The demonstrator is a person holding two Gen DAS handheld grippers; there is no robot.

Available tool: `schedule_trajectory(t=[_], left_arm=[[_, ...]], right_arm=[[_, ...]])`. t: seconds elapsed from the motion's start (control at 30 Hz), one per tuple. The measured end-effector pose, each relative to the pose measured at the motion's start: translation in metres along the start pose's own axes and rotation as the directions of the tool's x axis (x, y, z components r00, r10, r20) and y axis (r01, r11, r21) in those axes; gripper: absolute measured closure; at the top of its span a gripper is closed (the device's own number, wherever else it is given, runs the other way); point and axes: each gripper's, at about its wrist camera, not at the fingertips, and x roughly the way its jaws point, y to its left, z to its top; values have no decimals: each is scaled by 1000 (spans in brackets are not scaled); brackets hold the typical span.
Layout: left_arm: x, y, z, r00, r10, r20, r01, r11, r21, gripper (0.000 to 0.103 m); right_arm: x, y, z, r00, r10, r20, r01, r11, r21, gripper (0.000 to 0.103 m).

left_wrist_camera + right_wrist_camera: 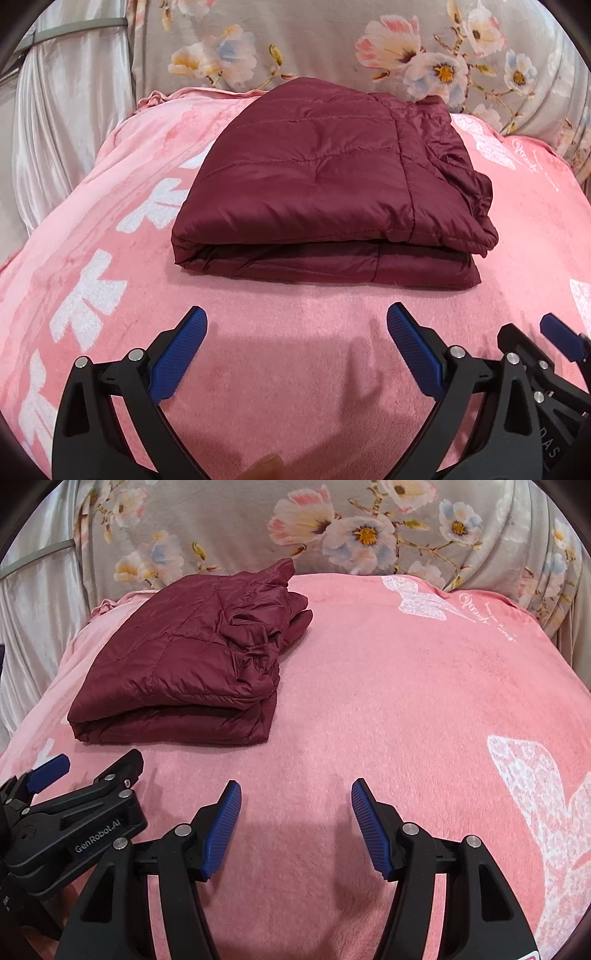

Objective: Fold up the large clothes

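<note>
A dark red quilted jacket (325,184) lies folded into a thick rectangle on the pink blanket (295,369). It also shows in the right wrist view (184,661) at upper left, with its crumpled edge facing right. My left gripper (297,317) is open and empty, a short way in front of the jacket's near fold. My right gripper (295,794) is open and empty, over bare blanket to the right of the jacket. Each gripper shows at the edge of the other's view.
The pink blanket (406,701) with white prints covers the whole surface. A grey floral cloth (332,48) hangs behind it. A pale satin curtain (66,110) hangs at the far left. A fingertip (266,467) shows at the bottom edge.
</note>
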Motion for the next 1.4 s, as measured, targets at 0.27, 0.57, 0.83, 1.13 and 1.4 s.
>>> schedule_trajectory(t=[0.27,0.57,0.83,1.13,1.4], left_arm=[[-2,-4,-2,1000,21,17,-21,999,25,7],[-3,-3,-3,1000,23,21,-24,999,27,8],[-4,-4,-2,999,22,25,-23,999,29,9],[-4,-6,-2,999,22,23,-23,999,34,12],[-5,-6,-2,1000,20,23,-21,999,34,13]], right_arm=[[0,3,0,1000,-9,4,9,1000,-18,42],[-1,4,0,1000,-16,4,16,1000,-23,42],[-1,4,0,1000,-19,9,19,999,-30,42],[-1,6,1,1000,-20,5,20,999,-30,42],[0,5,1,1000,-19,5,19,999,-31,42]])
